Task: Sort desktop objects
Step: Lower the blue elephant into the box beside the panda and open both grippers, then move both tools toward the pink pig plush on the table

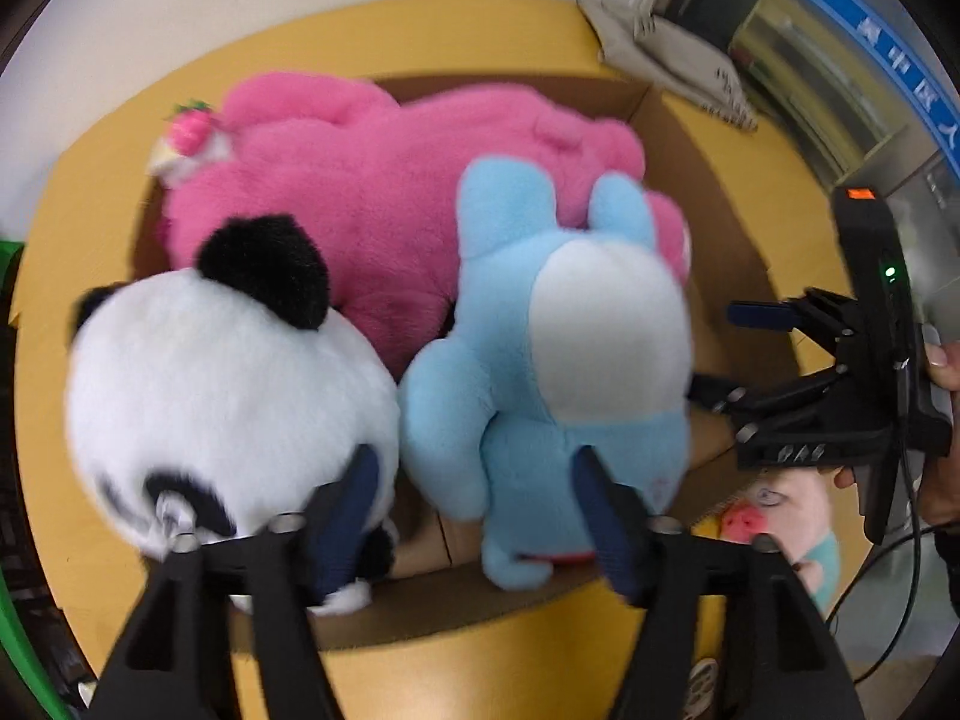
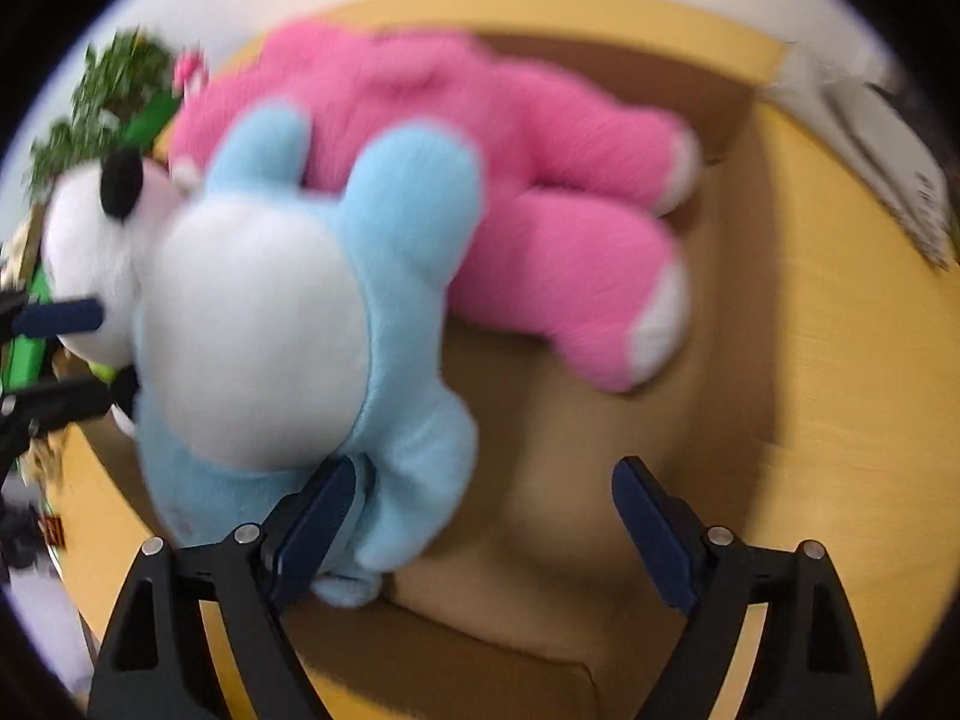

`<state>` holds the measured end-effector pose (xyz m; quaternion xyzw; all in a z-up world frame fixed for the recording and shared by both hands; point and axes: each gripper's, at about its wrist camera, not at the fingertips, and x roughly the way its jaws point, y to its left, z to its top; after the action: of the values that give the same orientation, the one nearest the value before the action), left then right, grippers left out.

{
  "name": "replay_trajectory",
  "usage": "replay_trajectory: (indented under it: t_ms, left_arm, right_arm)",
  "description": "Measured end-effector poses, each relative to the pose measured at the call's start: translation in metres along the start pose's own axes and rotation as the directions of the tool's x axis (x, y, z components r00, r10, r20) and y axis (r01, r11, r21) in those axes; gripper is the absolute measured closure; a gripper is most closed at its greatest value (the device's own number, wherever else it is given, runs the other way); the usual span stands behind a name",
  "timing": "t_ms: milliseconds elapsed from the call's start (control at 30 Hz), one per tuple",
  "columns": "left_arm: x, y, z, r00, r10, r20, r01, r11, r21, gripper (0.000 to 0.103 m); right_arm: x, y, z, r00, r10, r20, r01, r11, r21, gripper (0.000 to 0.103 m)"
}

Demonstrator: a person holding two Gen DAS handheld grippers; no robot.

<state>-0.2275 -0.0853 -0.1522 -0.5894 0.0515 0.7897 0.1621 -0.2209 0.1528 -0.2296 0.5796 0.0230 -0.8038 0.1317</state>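
Nearest to us, the left gripper [image 1: 480, 516] has its jaws apart, with nothing clamped between them: the panda plush [image 1: 228, 396] sits at the left finger and the blue plush [image 1: 552, 372] at the right one, and whether either finger touches fur we cannot tell through the blur. Our right gripper [image 2: 486, 516] also has its jaws spread wide; its left finger lies against the lower edge of the blue plush [image 2: 300, 324], while the right finger stands in the air over bare cardboard.

We count three plush toys in the cardboard box [image 1: 708, 192]: one panda, one blue, and behind them one large pink plush [image 1: 384, 180] lying across the far side of the box. A fourth small toy with a pink snout [image 1: 774, 510] lies just outside the box, near the right gripper.

The box rests on the yellow table [image 1: 456, 30]. At the table's far right corner lies one stack of grey papers [image 1: 678, 54].
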Motion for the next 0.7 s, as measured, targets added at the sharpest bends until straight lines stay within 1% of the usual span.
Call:
replay_trajectory:
  t_ms: [67, 133, 167, 200, 233, 267, 333, 400, 533, 700]
  left_arm:
    - [-0.027, 0.006, -0.007, 0.998, 0.046, 0.042, -0.045, 0.999, -0.024, 0.015]
    - [-0.06, 0.014, -0.013, 0.994, 0.046, 0.099, -0.04, 0.997, -0.066, 0.015]
    - [-0.076, 0.018, -0.017, 0.991, 0.041, 0.125, -0.03, 0.996, -0.085, 0.012]
    - [-0.089, 0.019, -0.02, 0.988, 0.04, 0.149, -0.025, 0.994, -0.102, 0.006]
    - [-0.101, 0.017, -0.023, 0.984, 0.056, 0.169, -0.036, 0.992, -0.118, 0.001]
    - [-0.115, 0.016, -0.026, 0.978, 0.079, 0.191, -0.053, 0.989, -0.137, 0.0]
    - [-0.129, 0.006, -0.03, 0.971, 0.107, 0.215, -0.073, 0.985, -0.159, 0.0]
    - [-0.142, -0.001, -0.032, 0.964, 0.124, 0.236, -0.082, 0.98, -0.179, 0.0]
    - [-0.155, -0.022, -0.036, 0.956, 0.119, 0.267, -0.07, 0.98, -0.186, 0.0]
    - [-0.167, -0.032, -0.047, 0.952, 0.11, 0.284, -0.056, 0.98, -0.19, 0.0]
  right_arm:
    - [-0.031, -0.003, -0.005, 0.997, -0.038, 0.07, 0.036, 0.999, 0.027, 0.015]
    - [-0.064, 0.001, -0.008, 0.987, -0.075, 0.14, 0.071, 0.997, 0.03, 0.015]
    - [-0.078, 0.006, -0.01, 0.982, -0.088, 0.17, 0.085, 0.996, 0.025, 0.015]
    - [-0.091, 0.011, -0.007, 0.976, -0.099, 0.195, 0.098, 0.995, 0.018, 0.01]
    - [-0.102, 0.017, -0.005, 0.971, -0.108, 0.215, 0.109, 0.994, 0.008, 0.0]
    - [-0.114, 0.025, -0.005, 0.965, -0.115, 0.236, 0.119, 0.993, -0.004, 0.0]
    - [-0.133, 0.043, -0.003, 0.953, -0.13, 0.274, 0.144, 0.989, -0.031, 0.0]
    - [-0.147, 0.059, 0.007, 0.943, -0.138, 0.301, 0.161, 0.985, -0.053, 0.0]
    - [-0.172, 0.085, 0.006, 0.934, -0.139, 0.329, 0.179, 0.979, -0.094, 0.0]
    - [-0.205, 0.105, -0.006, 0.923, -0.139, 0.358, 0.194, 0.973, -0.122, 0.0]
